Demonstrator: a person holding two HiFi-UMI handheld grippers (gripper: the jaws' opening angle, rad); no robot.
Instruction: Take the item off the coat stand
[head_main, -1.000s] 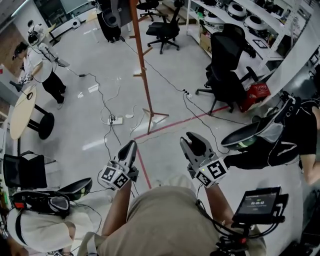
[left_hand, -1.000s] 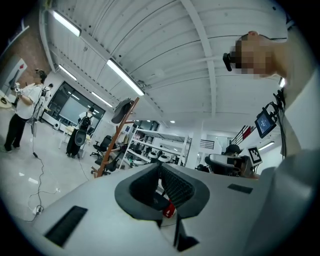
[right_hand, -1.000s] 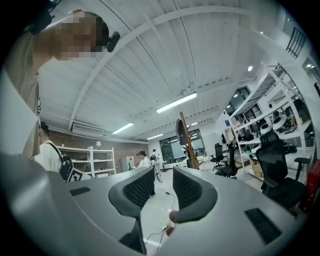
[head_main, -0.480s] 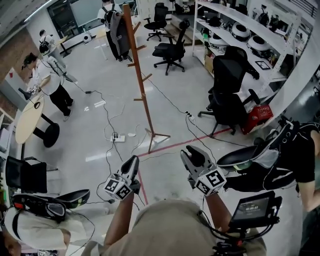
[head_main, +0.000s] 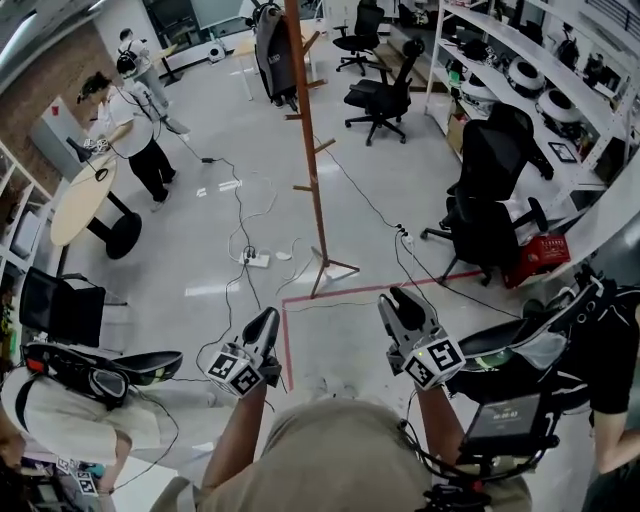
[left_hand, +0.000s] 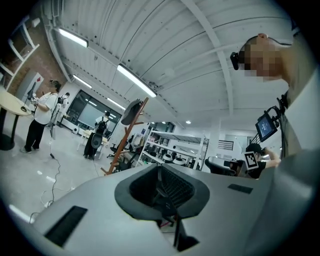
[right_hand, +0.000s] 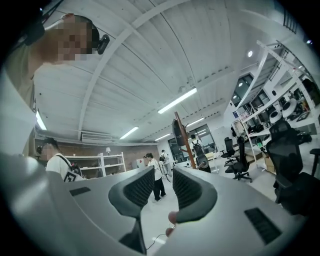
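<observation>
Both tongs were empty: our left gripper (head_main: 263, 322) had its jaws together, and the right gripper (head_main: 401, 302) had them apart. That dark item (head_main: 272, 45) hung high on the coat stand (head_main: 312, 170), well away from us. We reckoned floor cables (head_main: 240, 215) could trip us, or yanking could tip that skinny stand.

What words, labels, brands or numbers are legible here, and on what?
Nothing legible.
Small monitor at the person's waist: display too blurred to read.
Marker cube on the left tool, and the one on the right tool: square patterns, no letters.
</observation>
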